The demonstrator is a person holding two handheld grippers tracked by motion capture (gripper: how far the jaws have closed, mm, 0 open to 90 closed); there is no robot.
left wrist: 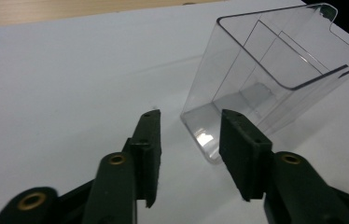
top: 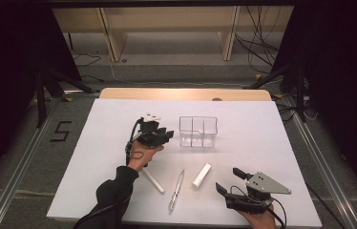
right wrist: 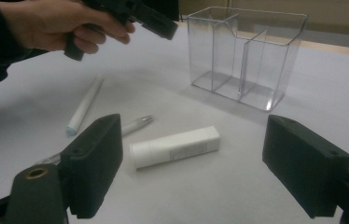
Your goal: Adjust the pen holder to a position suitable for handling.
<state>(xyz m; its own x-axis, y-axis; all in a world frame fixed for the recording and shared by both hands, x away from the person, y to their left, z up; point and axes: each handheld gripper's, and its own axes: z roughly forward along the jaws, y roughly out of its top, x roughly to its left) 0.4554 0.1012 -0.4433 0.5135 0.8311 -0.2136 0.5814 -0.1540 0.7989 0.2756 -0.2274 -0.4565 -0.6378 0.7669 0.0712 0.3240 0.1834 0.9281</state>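
Note:
A clear plastic organizer [top: 198,131] with several compartments stands empty on the white table [top: 95,157]. My left gripper [top: 167,134] hovers just left of it, open, with nothing between its jaws. In the left gripper view the left gripper [left wrist: 190,116] points at the organizer's [left wrist: 280,60] near bottom corner. A white tube [top: 201,175], a clear pen [top: 176,191] and a thin white stick [top: 153,181] lie toward the front. My right gripper [top: 228,179] rests at the front right, wide open. In the right gripper view the right gripper [right wrist: 193,123] frames the tube [right wrist: 175,147], which lies beyond the tips.
The right gripper view also has the pen [right wrist: 135,124], the stick [right wrist: 85,105], the organizer [right wrist: 245,56] and the person's left hand [right wrist: 46,23]. A wooden strip [top: 186,94] edges the table's far side. Tripod legs and cables stand on the floor beyond.

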